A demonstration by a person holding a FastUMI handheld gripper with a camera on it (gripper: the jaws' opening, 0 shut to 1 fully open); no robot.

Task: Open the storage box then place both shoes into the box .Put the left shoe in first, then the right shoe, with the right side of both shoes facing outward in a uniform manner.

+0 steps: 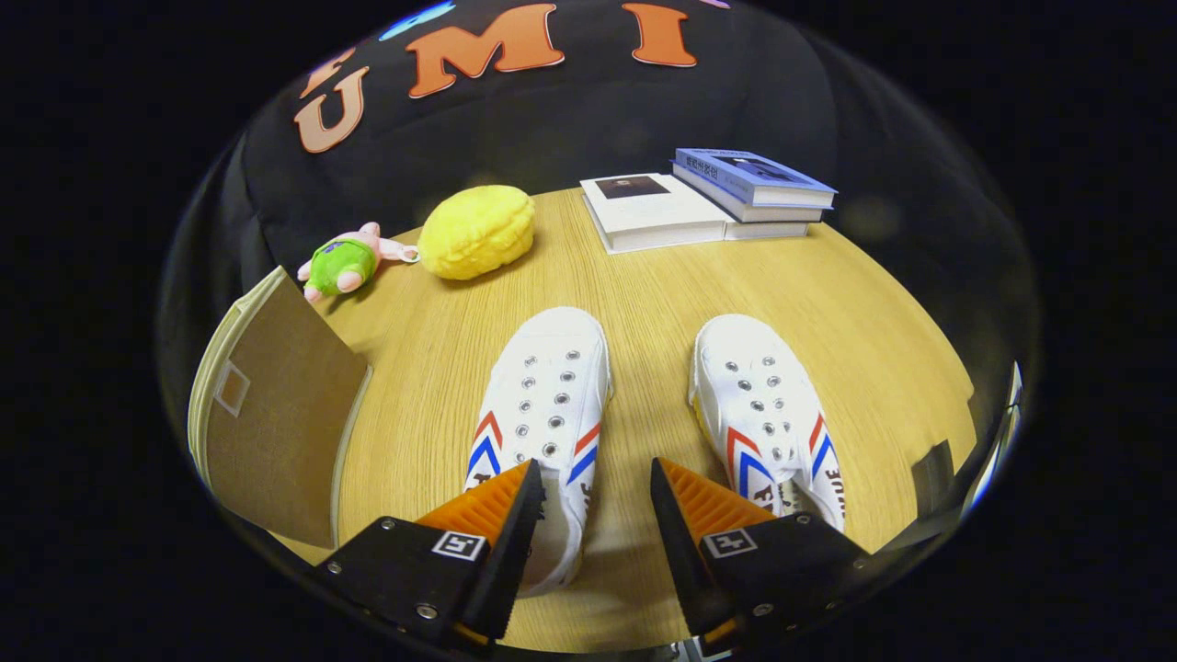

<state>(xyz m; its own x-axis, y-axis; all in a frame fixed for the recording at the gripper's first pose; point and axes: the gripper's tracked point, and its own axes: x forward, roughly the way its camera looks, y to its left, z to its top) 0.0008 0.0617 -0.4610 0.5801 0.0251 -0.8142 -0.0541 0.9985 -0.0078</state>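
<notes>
Jaws: my gripper [596,478] stands open with a wide gap, holding nothing; one finger overlaps the heel end of the nearer shoe in this view, and I cannot tell whether it touches
Left shoe: white canvas slip-on with metal eyelets and red-and-blue chevron stripes [548,405], toe toward the far edge of the round wooden table [644,285], heel at the near edge between my fingers
Right shoe: matching white canvas shoe [768,409], well apart from the first, just beyond my other finger
Storage box: beige fabric box with a brown panel [276,414] at the table's edge beside the left shoe; the panel stands tilted, and whether the box is fully open I cannot tell
Other items: pink plush toy in green [342,264], yellow plush lemon [476,230], three stacked books [708,198], all at the far edge
Risk, judged: soft canvas may fold under a one-sided pinch, letting the shoe twist and land facing the wrong way
Risk, judged: a half-open panel may block entry
Writing: dark lettering on the right shoe's side and the book covers is too small to read
</notes>
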